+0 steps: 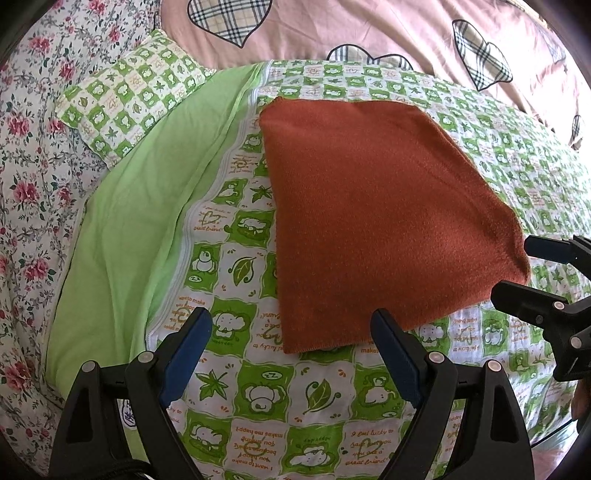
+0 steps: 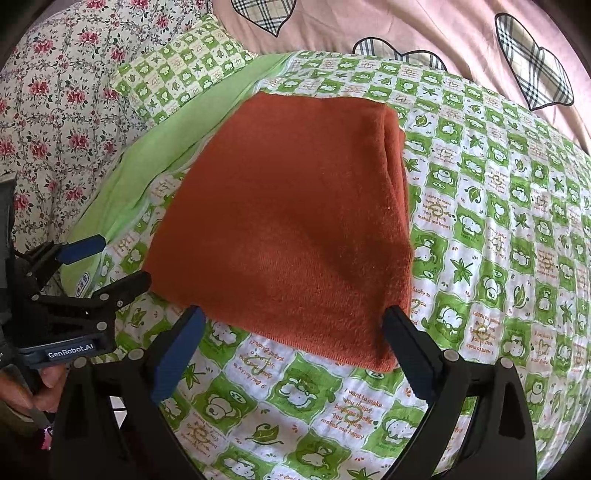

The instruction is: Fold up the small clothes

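A rust-orange knit garment (image 1: pixel 376 218) lies folded flat in a rough rectangle on the green-and-white checked quilt (image 1: pixel 258 398). It also shows in the right wrist view (image 2: pixel 295 229), with stacked folded layers along its right edge. My left gripper (image 1: pixel 291 328) is open and empty, just short of the garment's near edge. My right gripper (image 2: pixel 295 325) is open and empty at the garment's near edge. The right gripper shows at the right of the left wrist view (image 1: pixel 517 266), open beside the garment's corner. The left gripper shows at the left of the right wrist view (image 2: pixel 122 258), open.
A plain light-green cloth (image 1: pixel 140 221) lies left of the garment. A small checked pillow (image 1: pixel 129 96) sits at the back left on a floral sheet (image 1: pixel 29 177). A pink blanket with plaid hearts (image 1: pixel 332 26) lies behind.
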Demonstrator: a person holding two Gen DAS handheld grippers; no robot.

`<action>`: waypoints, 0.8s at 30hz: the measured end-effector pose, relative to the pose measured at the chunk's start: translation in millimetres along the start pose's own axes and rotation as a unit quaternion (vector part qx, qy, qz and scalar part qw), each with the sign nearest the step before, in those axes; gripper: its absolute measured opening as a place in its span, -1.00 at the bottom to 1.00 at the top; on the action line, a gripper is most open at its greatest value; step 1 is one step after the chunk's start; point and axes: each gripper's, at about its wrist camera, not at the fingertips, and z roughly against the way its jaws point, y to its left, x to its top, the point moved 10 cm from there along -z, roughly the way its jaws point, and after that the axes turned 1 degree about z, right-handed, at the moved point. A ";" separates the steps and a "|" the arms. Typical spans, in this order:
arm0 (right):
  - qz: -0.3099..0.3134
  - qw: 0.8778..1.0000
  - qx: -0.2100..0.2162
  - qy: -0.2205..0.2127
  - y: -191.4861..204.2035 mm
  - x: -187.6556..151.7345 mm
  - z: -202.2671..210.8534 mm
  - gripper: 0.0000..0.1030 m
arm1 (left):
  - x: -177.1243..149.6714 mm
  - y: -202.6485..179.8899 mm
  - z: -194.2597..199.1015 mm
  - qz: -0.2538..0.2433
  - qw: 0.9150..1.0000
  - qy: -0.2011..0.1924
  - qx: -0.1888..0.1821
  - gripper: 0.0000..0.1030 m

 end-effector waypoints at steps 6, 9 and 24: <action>0.002 1.000 0.000 0.000 1.5 1.2 1.3 0.88 | 0.2 -2.0 2.0 -0.002 1.000 -0.002 0.001 0.72; 0.003 1.000 0.000 -0.003 2.3 2.5 2.3 0.88 | 0.7 -1.9 3.1 -0.001 1.000 -0.003 0.001 0.72; -0.011 1.000 -0.006 -0.018 -5.8 9.9 9.2 0.88 | 3.2 -0.7 6.4 0.005 1.000 -0.009 -0.003 0.72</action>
